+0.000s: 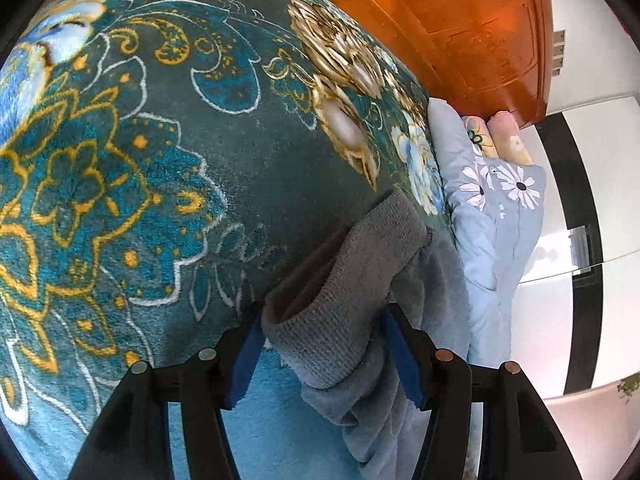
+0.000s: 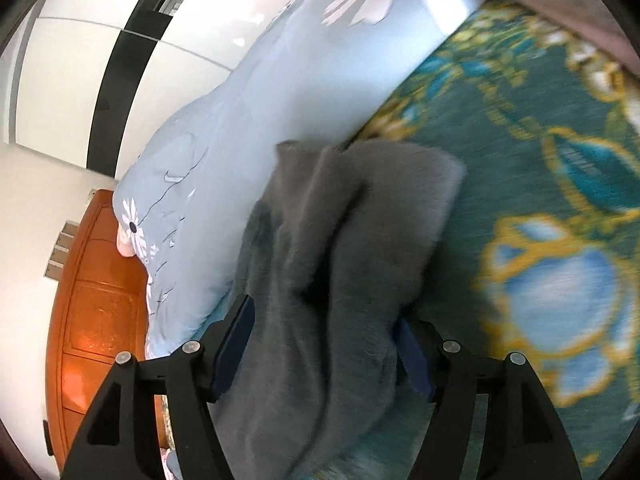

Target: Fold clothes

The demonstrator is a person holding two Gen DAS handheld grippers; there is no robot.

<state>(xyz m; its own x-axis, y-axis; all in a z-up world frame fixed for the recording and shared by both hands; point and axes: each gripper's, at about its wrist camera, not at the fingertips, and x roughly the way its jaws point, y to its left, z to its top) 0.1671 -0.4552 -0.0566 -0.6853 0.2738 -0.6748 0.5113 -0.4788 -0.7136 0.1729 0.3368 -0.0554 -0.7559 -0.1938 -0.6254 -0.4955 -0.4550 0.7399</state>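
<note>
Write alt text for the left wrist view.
The left gripper has a grey garment's ribbed cuff between its blue-padded fingers, over a teal floral blanket. A pale blue daisy-print quilt and an orange wooden headboard lie beyond.

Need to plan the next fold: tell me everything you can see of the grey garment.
The grey fleece garment looks soft and fuzzy, with a ribbed knit cuff whose opening gapes. It hangs bunched and creased, not flat, over the teal floral blanket. The left gripper has its fingers around the cuff end; the right gripper holds another bunched part. A pale blue daisy-print quilt lies beside it.
</note>
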